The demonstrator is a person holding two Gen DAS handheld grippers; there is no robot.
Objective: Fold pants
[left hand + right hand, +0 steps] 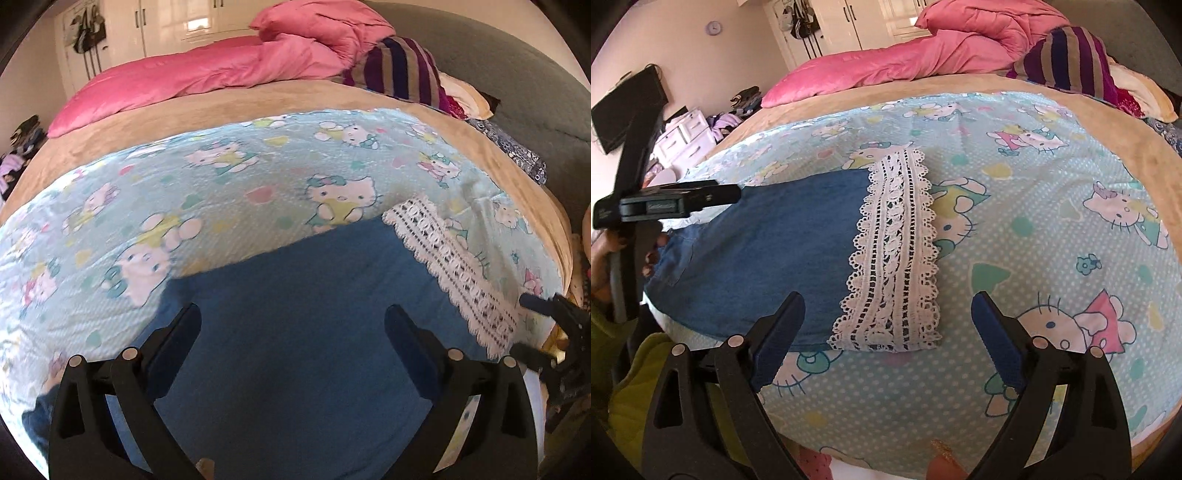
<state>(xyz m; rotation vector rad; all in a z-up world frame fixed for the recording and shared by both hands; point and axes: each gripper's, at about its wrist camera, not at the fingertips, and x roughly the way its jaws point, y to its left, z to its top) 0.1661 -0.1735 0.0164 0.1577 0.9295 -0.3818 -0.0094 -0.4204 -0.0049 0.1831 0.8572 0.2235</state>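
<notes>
bedsheet (1052, 229) bears pants (768, 251) lengthwise, lace hem (894, 251) rightward.

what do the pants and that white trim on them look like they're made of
Pants: likely denim, a matte mid-blue cloth with faint mottling and a stitched pocket seam near the left edge. Trim: looks like cotton lace or crochet, white openwork with scalloped edges and rows of holes that show dark through it. Fibre itself cannot be confirmed.

Cartoon-cat sheet (1052, 266), pale blue, spread over a tan blanket (207, 110). Pink duvet (207, 74) bunched at the far end, striped pillow (402, 70) beside it. White wardrobe (162, 22) behind; hanging bags (86, 33); white drawers (683, 136); wall clock (713, 27).
</notes>
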